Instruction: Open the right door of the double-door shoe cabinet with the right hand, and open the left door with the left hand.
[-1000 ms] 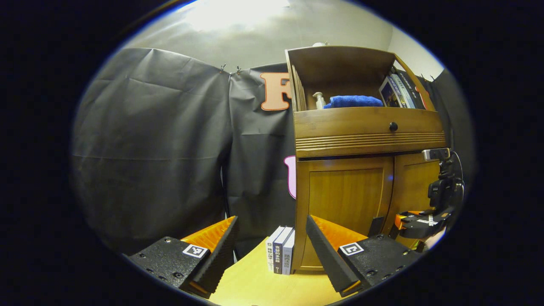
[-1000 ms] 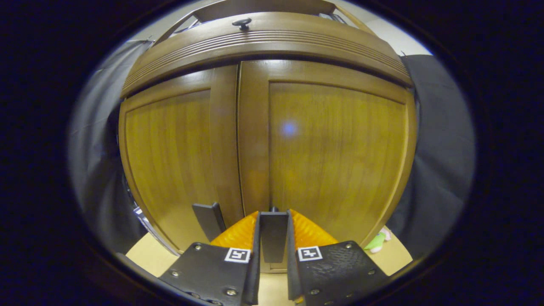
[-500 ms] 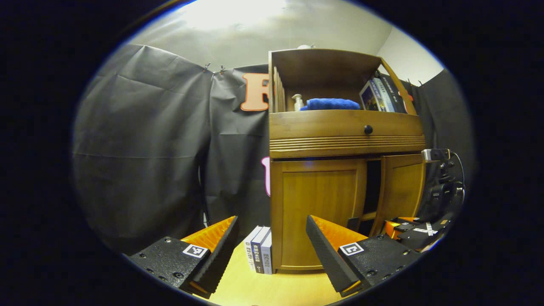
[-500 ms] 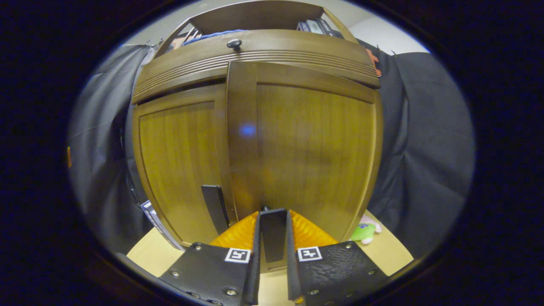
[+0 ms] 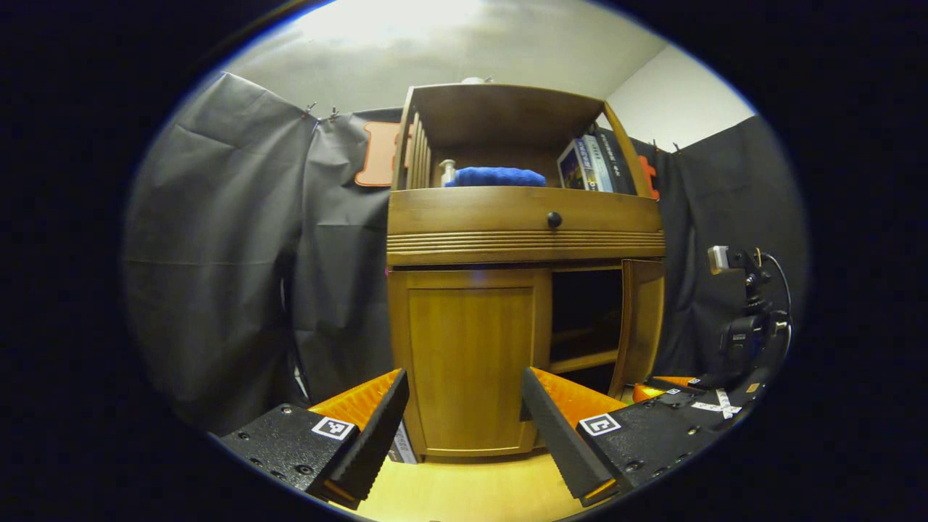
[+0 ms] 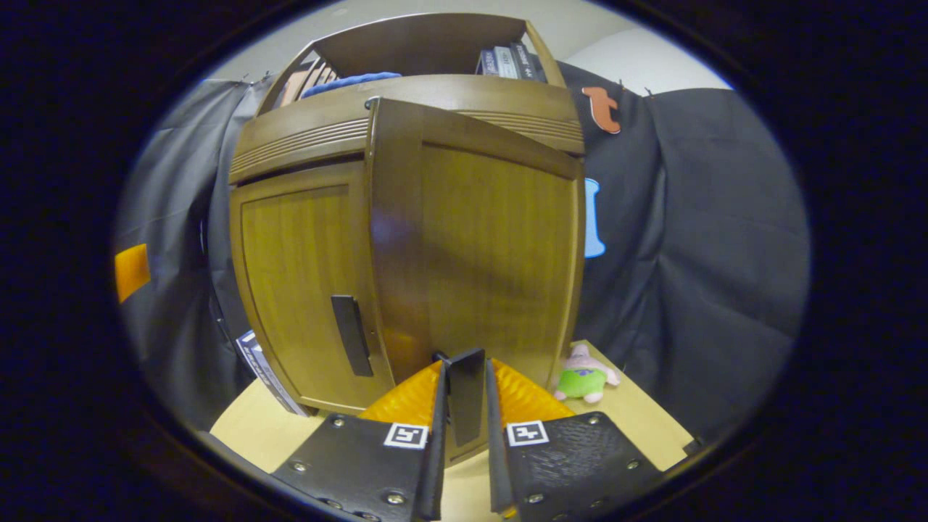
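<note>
Right door point(image 6: 493, 254) swung outward; handle point(image 6: 465, 395) upright, claw-pinched

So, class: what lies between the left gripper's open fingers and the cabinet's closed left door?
In the left gripper view, bare tabletop separates the left gripper from the left door.

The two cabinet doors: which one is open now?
The right door is open, swung outward, with the right tongs shut on its handle. The left door is closed flat.

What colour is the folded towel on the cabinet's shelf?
The towel is blue, clearest in the left gripper view.
</note>
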{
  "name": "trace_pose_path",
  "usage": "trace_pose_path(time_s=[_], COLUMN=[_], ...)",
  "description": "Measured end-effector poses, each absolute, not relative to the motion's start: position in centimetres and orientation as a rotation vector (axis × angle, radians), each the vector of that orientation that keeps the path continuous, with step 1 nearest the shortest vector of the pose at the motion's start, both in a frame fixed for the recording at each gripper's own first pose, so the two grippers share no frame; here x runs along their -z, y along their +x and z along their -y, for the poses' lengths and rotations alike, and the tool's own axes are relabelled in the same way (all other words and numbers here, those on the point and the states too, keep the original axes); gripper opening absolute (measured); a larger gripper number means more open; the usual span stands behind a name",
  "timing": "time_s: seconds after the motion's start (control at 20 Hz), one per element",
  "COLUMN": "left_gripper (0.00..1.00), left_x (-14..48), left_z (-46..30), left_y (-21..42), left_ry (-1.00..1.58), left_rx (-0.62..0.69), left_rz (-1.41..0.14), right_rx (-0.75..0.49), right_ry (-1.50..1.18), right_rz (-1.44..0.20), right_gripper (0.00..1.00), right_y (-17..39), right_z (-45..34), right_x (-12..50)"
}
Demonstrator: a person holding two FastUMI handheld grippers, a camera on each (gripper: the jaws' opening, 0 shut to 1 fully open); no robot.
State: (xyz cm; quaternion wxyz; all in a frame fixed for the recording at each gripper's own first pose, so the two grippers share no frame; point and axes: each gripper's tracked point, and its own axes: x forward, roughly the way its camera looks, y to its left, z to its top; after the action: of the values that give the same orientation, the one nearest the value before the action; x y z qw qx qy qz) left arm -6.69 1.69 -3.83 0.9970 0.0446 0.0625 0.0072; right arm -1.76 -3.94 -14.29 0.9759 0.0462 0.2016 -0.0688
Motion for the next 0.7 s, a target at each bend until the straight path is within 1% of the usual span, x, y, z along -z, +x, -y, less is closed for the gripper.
trace_pose_path(time_s=[0.1,0.2,0.25,0.35,0.45,0.7], left_gripper=[0.99,0.99,0.97,0.99,0.97,0.97], left_x=[4.2,4.5,4.7,5.0,5.3,6.0], left_z=[-0.4,1.0,1.7,2.8,3.7,6.0], left_y=[-6.7,-6.6,-6.6,-6.5,-6.4,-6.2], left_ry=[0.081,0.071,0.067,0.064,0.058,0.031], left_rx=[0.019,0.051,0.066,0.09,0.11,0.157], left_rz=[-0.131,-0.137,-0.14,-0.146,-0.149,-0.169], right_rx=[0.154,0.171,0.181,0.2,0.218,0.266], right_ry=[0.094,0.089,0.085,0.079,0.077,0.068], right_rz=[-0.408,-0.409,-0.408,-0.408,-0.408,-0.409], right_gripper=[0.25,0.25,0.25,0.25,0.25,0.25], right_y=[-2.8,-3.8,-4.1,-4.9,-5.5,-7.0], right_z=[5.0,5.9,6.5,7.4,8.3,11.1], right_x=[14.2,14.1,14.2,14.0,13.9,13.8])
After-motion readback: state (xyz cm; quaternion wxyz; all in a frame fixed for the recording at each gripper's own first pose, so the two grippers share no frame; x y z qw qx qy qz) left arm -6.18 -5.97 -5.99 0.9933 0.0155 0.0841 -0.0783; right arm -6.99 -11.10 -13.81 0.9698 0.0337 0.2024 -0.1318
